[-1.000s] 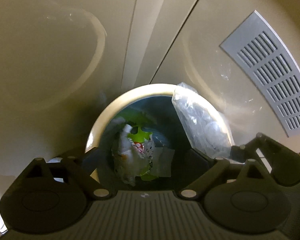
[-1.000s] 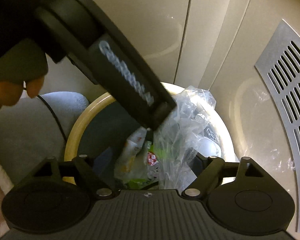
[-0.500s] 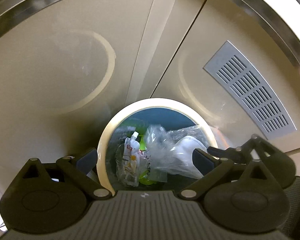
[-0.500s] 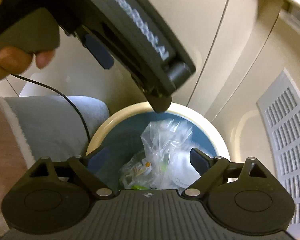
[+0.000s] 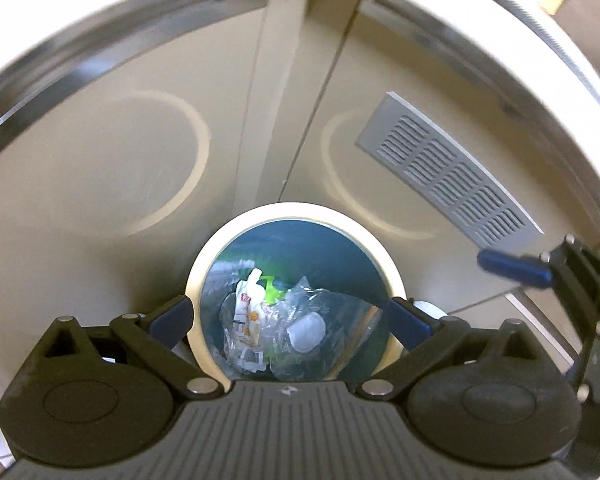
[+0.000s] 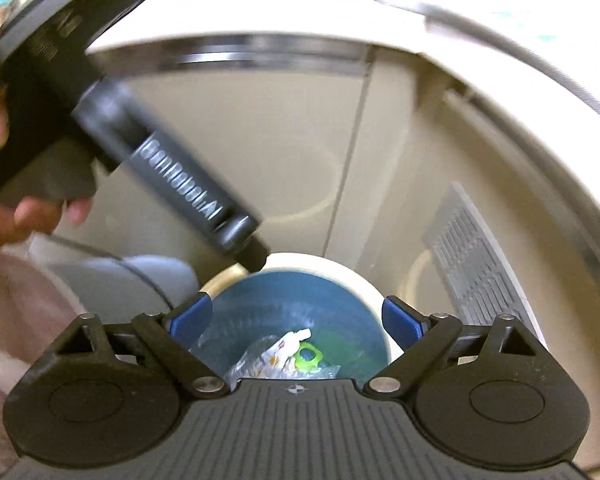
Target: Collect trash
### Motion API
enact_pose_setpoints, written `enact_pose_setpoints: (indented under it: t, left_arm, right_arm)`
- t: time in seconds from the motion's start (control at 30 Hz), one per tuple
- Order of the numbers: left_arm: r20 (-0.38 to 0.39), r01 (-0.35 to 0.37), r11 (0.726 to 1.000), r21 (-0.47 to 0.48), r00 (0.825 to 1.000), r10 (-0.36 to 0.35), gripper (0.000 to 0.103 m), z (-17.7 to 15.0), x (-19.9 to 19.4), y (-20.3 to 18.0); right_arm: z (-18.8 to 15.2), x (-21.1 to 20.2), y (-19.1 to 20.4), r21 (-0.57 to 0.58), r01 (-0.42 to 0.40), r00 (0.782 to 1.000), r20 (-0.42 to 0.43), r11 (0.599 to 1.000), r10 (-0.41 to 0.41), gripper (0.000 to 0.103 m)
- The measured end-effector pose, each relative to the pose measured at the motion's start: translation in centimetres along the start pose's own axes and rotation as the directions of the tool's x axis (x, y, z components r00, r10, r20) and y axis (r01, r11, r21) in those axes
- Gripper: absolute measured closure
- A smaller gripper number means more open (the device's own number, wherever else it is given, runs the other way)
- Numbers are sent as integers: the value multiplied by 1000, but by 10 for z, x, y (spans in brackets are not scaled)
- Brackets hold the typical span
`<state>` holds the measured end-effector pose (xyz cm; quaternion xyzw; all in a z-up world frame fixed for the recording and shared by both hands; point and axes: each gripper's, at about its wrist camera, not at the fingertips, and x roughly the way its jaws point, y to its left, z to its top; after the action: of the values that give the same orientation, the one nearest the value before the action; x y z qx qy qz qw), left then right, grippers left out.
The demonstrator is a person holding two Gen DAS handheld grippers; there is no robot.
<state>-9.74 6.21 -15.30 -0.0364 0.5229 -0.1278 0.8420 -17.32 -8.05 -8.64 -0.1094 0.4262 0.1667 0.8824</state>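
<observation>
So both sets of tongs are up over the one trash bin (image 5: 294, 216), a round bin with a cream rim and a blue liner, parked on the floor against beige cabinet doors. The trash sits down inside it: a clear plastic bag (image 5: 320, 320), a white printed pouch (image 5: 249, 312) and a green scrap (image 5: 274, 290).

The left tongs (image 5: 292, 316) are spread wide with nothing in them. The right tongs (image 6: 296, 318) are opening too, and nothing sits between the blue pads, just the bin way below.

Only the right view shows a hand (image 6: 20, 216) wrapped around the left tool's handle, with the black body cutting across the picture, plus something grey and soft just left of the bin. It also catches colourful stuff along the top edge, too blurry to name. The left view shows the right tongs' blue fingertip (image 5: 512, 268) poking in from the right edge, and gives a much better look at the bag. Both views catch the one grey vent grille (image 5: 448, 176) on the right-hand door.
</observation>
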Motion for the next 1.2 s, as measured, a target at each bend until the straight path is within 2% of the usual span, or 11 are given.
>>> enact_pose_setpoints:
  t: [0.13, 0.3, 0.4, 0.7, 1.2]
  left_arm:
    - [40, -8, 999, 40, 999, 6, 0, -7, -18, -7]
    - [118, -77, 994, 79, 991, 67, 0, -12, -39, -18]
    - [145, -101, 990, 96, 986, 86, 0, -14, -50, -24]
    - [125, -107, 980, 166, 988, 86, 0, -17, -47, -32]
    - [121, -109, 979, 174, 989, 88, 0, -19, -46, -36]
  right_arm:
    - [4, -16, -8, 87, 56, 998, 6, 995, -57, 8]
    - [-7, -16, -8, 200, 100, 995, 7, 975, -103, 6]
    - [-14, -18, -7, 228, 118, 993, -4, 966, -121, 6]
    - [-17, -14, -9, 238, 125, 992, -13, 963, -125, 5]
    - [-19, -14, -9, 253, 126, 992, -18, 959, -125, 5]
